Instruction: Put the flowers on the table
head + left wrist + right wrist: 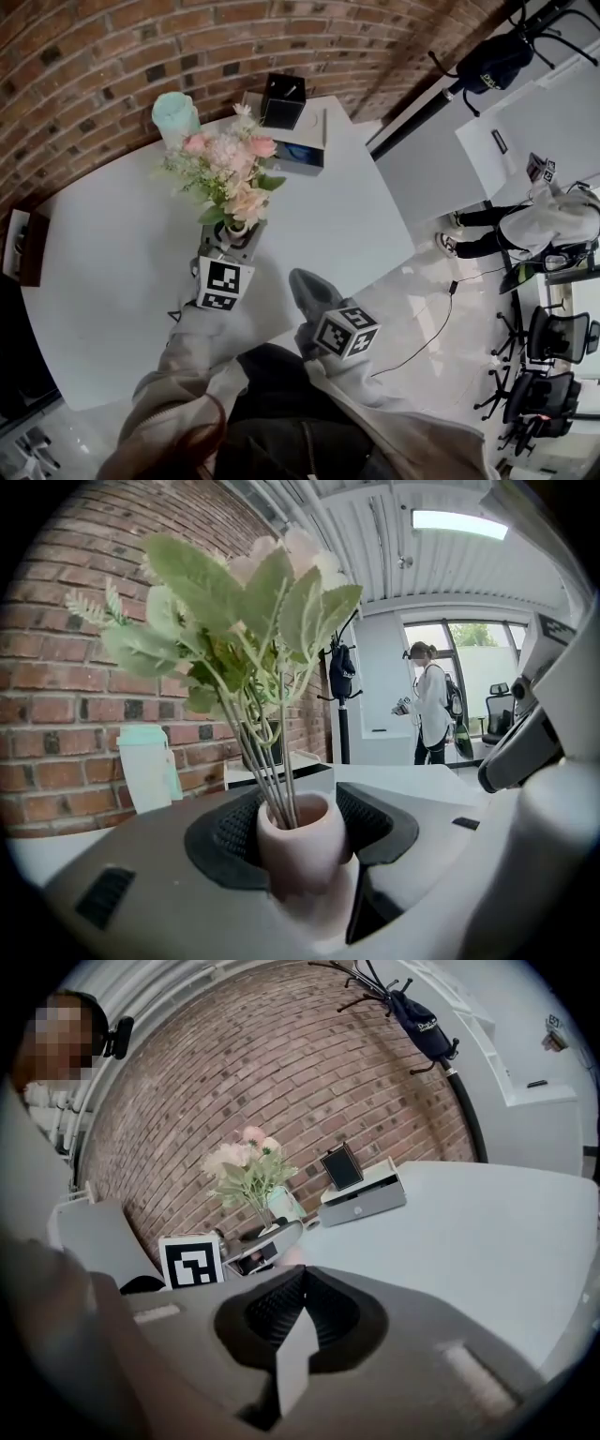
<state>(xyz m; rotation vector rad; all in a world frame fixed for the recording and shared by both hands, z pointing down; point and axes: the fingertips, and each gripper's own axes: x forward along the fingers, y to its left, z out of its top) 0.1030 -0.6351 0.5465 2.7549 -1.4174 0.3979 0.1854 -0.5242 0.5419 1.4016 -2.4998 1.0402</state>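
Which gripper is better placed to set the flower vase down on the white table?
Left. The left gripper holds the pink vase of flowers over the table; the right gripper is shut and empty.

An office: swivel chairs, white table, coat stand.

right gripper jaws together, flowers beyond, brick wall

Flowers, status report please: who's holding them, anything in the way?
Left gripper shut on pink vase of flowers, over white table. Right gripper shut, empty. Mint container and grey box at far edge, apart from vase.
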